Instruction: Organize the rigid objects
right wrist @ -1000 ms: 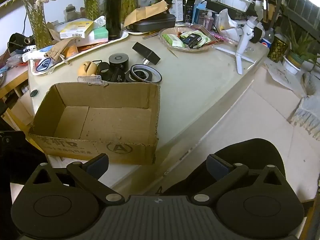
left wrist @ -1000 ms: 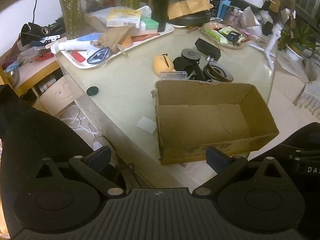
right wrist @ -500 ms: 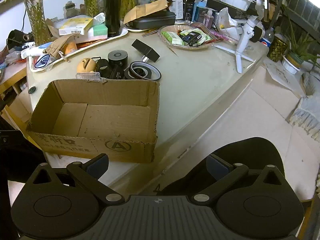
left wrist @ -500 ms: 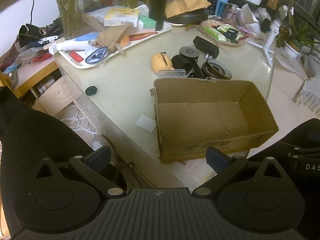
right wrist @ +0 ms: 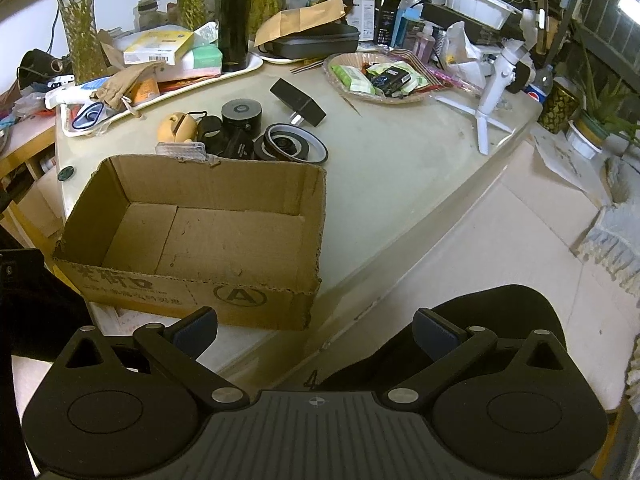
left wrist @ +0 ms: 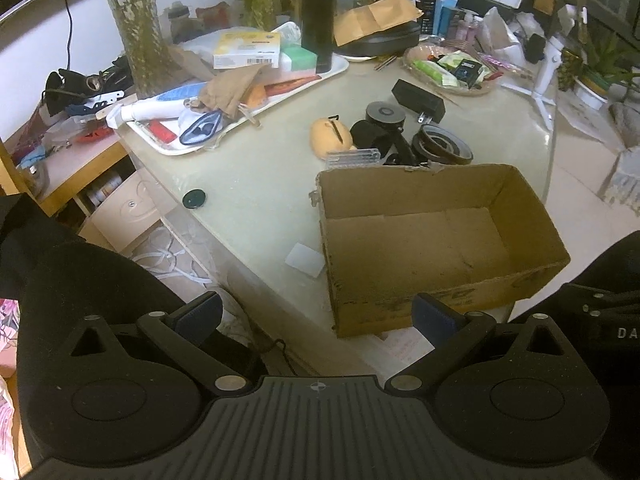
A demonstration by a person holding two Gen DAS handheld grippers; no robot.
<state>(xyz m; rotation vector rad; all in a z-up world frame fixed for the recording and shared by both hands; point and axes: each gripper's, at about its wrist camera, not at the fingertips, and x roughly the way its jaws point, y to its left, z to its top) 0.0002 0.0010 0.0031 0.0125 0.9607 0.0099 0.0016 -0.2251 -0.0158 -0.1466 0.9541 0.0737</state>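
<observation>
We judge step as approach, nothing picked yet. Cardboard box (left wrist: 436, 240) empty, frame centre-right. Rigid objects cluster (left wrist: 396, 136) just behind box, upper centre. Left gripper (left wrist: 316, 316) and right gripper (right wrist: 316, 326): jaws apart, holding nothing. Next: reach over box, close on one item.

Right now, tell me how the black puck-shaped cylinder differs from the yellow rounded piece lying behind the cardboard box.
The black cylinder is dark with a flat round top and straight sides; the yellow rounded piece is pale yellow-orange and bulbous. The cylinder's top carries a ring mark, while the yellow piece has a dark slit across it. The cylinder sits farther from the cardboard box than the yellow piece. Both rest on the table, outside the box.
</observation>
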